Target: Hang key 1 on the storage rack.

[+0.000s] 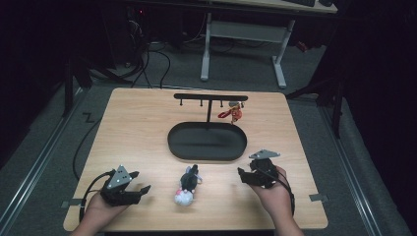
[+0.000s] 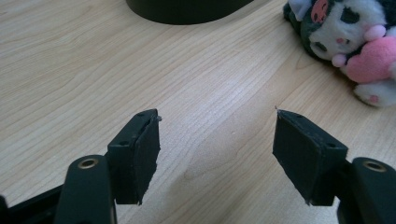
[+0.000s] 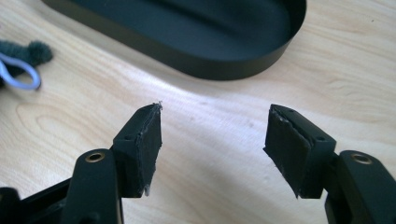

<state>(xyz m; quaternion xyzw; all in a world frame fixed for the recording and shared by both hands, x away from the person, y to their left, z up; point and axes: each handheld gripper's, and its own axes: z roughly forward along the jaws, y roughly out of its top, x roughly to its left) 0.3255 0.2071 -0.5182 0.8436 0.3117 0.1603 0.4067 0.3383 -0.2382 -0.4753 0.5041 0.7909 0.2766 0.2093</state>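
Both tongs, left tongs and right tongs, stand open and empty on either side of the plush toy lying on the tabletop, probably light, soft, squashy, best pinched across its body.

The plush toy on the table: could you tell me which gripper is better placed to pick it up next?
Probably the left gripper: its open jaws point at the plush toy, while the right gripper faces the black tray.
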